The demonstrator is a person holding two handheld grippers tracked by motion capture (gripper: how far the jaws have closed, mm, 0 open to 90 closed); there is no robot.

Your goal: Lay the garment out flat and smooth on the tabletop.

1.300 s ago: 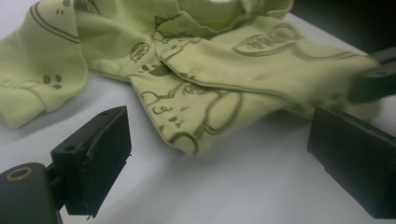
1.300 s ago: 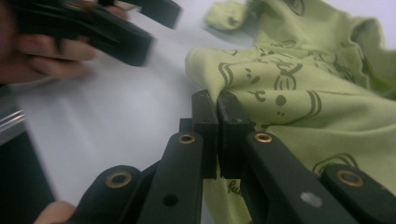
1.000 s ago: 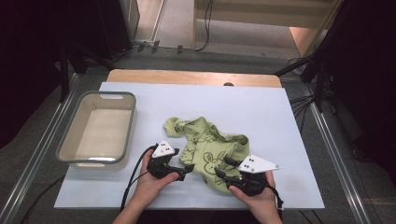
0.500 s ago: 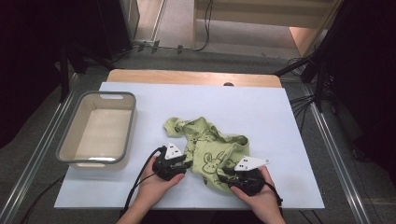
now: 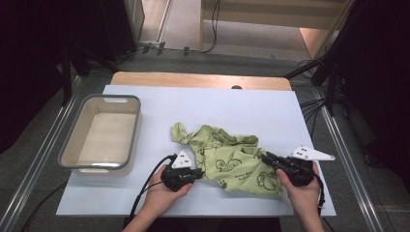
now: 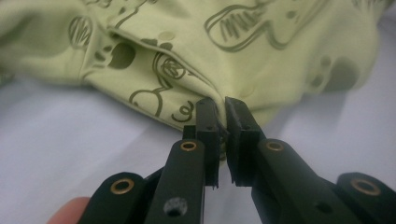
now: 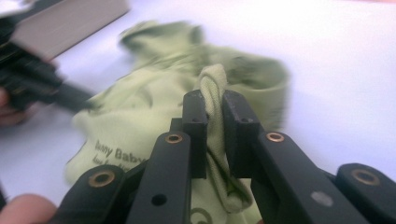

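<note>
Fingers of both grippers, just closing, now pinch the green garment (image 5: 227, 159), stretched wider rightward.

We see a light green cotton baby garment (image 5: 227, 159) printed with dark olive cartoon figures and lettering, lying crumpled on the white worktop (image 5: 241, 108), in its near half and a little right of centre; it spreads wider than it is deep, with folds bunched across its middle; one twisted end (image 5: 178, 133) trails toward the far left; its near left edge (image 6: 205, 105) and a rolled fold at its right edge (image 7: 212, 88) are each pinched tight; the lettering reads partly "Baby".
</note>
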